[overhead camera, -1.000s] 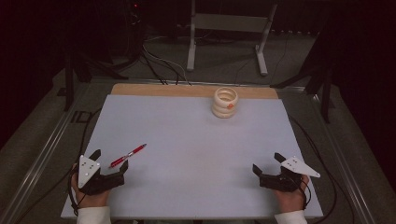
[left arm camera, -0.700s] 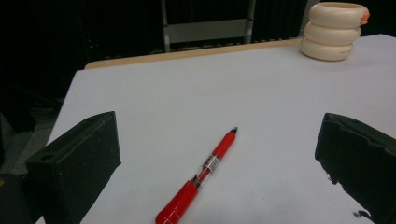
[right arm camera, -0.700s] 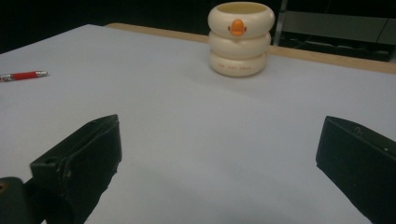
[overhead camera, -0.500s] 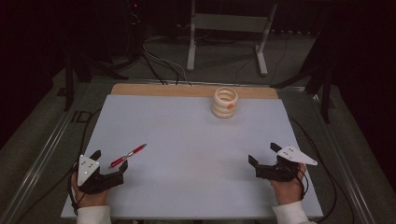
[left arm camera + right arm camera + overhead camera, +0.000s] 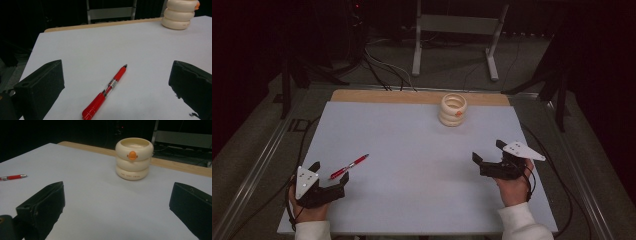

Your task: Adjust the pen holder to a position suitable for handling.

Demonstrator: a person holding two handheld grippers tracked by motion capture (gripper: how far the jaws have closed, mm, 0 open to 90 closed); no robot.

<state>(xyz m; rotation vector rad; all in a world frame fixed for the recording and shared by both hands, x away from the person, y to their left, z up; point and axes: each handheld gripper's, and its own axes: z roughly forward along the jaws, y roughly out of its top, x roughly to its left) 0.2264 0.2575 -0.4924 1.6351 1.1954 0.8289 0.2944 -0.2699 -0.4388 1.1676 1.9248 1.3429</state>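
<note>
A red pen lies on the white table top at the near left, its tip pointing away and right. My left gripper rests just behind it, open, and in the left gripper view the pen lies between the wide-apart jaws, untouched. A cream ringed cup with an orange spot stands at the far middle. My right gripper is open and empty at the near right, facing the cup from well short of it.
A wooden strip runs along the table's far edge. Behind it stand a metal stand and floor cables. The cup appears at the top right of the left gripper view, and the pen at the left edge of the right gripper view.
My right gripper has moved forward and a little left over the table, staying open. The left gripper and the pen have not moved.
</note>
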